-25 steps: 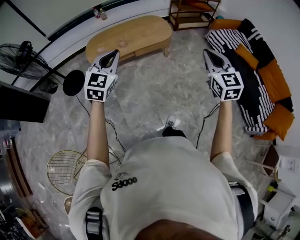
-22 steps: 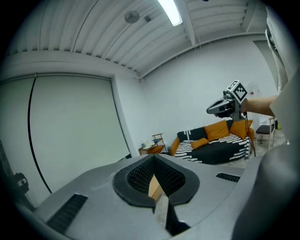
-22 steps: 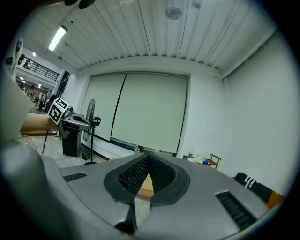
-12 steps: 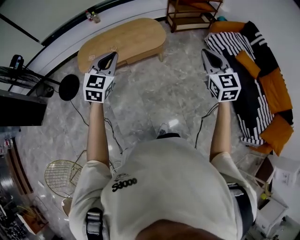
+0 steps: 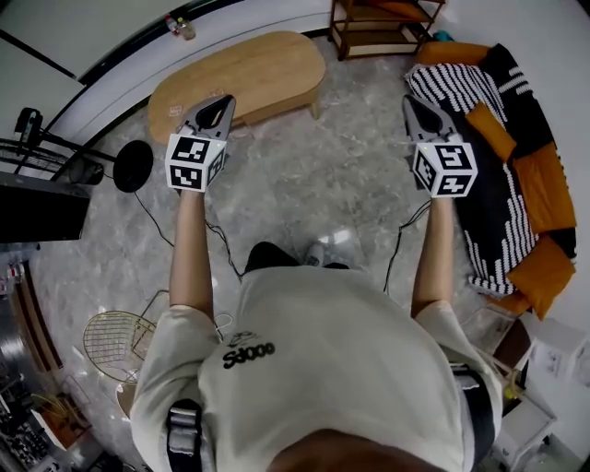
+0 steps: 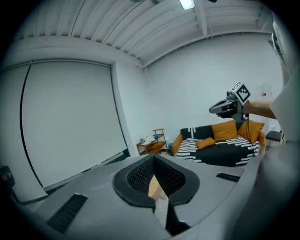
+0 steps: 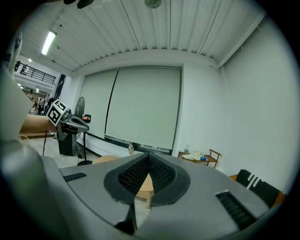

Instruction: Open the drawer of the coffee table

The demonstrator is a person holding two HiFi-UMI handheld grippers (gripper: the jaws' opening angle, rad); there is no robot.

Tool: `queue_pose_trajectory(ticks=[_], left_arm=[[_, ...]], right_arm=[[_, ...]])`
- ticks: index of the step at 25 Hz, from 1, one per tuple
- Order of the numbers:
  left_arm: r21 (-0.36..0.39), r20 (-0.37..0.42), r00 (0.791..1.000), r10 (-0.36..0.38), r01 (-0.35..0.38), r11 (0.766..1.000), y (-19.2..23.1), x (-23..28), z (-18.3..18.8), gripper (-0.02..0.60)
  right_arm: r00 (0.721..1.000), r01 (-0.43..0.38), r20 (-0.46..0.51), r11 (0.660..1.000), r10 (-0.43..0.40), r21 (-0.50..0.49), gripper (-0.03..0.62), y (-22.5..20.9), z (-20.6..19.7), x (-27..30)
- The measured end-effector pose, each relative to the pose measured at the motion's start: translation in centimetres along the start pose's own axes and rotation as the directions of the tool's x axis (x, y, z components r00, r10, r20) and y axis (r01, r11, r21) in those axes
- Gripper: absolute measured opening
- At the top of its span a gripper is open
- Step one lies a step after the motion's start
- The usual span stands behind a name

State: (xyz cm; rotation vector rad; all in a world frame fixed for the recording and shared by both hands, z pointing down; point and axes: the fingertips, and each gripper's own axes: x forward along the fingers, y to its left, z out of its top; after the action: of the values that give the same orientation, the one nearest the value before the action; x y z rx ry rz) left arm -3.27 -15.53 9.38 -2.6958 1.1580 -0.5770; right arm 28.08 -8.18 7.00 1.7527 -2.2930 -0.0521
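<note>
Two tools and one coffee table decide the coming move. The left tool (image 5: pixel 222 101) and the right tool (image 5: pixel 410 101) are both pinched fully shut and hold nothing; each gripper view shows only a sliver of pale wood through the gap behind the meeting tips. The coffee table (image 5: pixel 241 76) lies at 12 o'clock from the left tool. That tool's tip overlaps the table's near edge in the head view, but it hangs in the air, so contact cannot be told. From the right tool the table sits off at about 10 o'clock, well apart. The oval tabletop runs its long axis from 8 o'clock to 2 o'clock across the head view, turning one long side toward the person. I judge the left hand the nearer and the likelier to take the pull. No drawer front or handle can be made out from here. Also in the room are one sofa (image 5: pixel 489 138) at 3 o'clock and one shelf unit (image 5: pixel 378 28) at 1 o'clock.
</note>
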Motion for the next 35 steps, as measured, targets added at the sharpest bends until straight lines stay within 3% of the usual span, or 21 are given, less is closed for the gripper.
queue_pose_trajectory(ticks=[7,18,25,35], left_arm=[[-0.017,-0.002,1.0,0.013,-0.013,1.0,3.9,3.0,-1.6,0.018],[0.004,-0.008,1.0,0.011,-0.011,1.0,14.5,12.3,-2.7,0.018],[0.024,-0.029,1.0,0.002,-0.001,1.0,21.3,16.8,-4.5,0.018],[0.021,-0.046,0.999,0.008,-0.007,1.0,25.9,20.7,-7.0,0.018]], right_arm=[[0.996,0.065,-0.057,0.996,-0.068,-0.057,0.006,-0.6,-0.7,4.1],[0.996,0.05,-0.063,0.993,-0.056,-0.104,0.006,-2.6,2.0,17.5],[0.986,0.141,-0.079,0.986,-0.148,-0.093,0.006,-4.0,2.7,25.8],[0.988,0.107,-0.11,0.993,-0.111,-0.04,0.006,-3.9,1.3,31.6]])
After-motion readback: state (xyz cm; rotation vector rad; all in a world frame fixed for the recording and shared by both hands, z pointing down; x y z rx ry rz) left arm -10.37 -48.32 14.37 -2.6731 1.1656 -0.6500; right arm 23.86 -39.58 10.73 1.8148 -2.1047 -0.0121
